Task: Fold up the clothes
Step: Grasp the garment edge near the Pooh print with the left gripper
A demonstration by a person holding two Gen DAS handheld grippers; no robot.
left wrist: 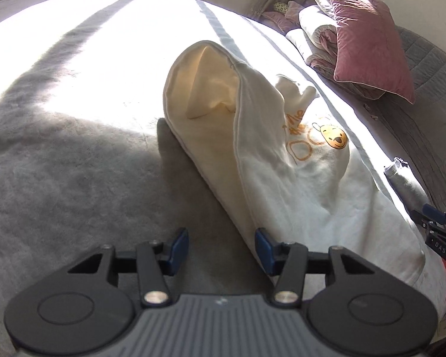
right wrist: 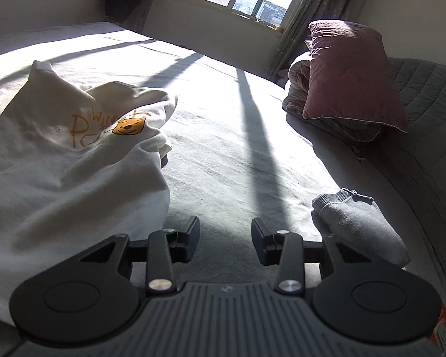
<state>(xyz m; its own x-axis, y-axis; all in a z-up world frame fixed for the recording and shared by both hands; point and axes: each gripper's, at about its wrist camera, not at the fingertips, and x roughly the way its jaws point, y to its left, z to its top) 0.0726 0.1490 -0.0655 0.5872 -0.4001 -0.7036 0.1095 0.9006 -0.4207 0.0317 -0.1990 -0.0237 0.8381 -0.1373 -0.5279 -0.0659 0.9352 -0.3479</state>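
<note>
Cream sweatshirt (left wrist: 282,160) with orange bear print lying rumpled on the grey bed cover (left wrist: 59,163), not yet folded — hem opening gaping up toward the window side, printed chest facing up.

Long axis of sweatshirt: running from the near hem corner, just at the left gripper (left wrist: 221,250), away toward the sunlit far side of the bed. In the left wrist view, near edge of the sweatshirt touching or just beside the gripper's right-hand blue pad; exact contact hard to tell. Jaws spread wide, nothing between them.

Right gripper (right wrist: 225,241) also spread, empty, hovering over bare cover just beside the sweatshirt's right edge. Sweatshirt (right wrist: 74,154) to the left of this gripper; small grey garment (right wrist: 359,226) to the right of it, well apart from the sweatshirt.

Judgement: both grippers at the near end of the sweatshirt, one per side of its long axis; left one nearer the cloth. Coming move likely a pinch at the near hem corners — left needs only a slight shift toward the sweatshirt, right a sideways reach to its edge.

Pink pillow (right wrist: 353,80) on folded bedding beyond the sweatshirt, off to the right — out of the way.
</note>
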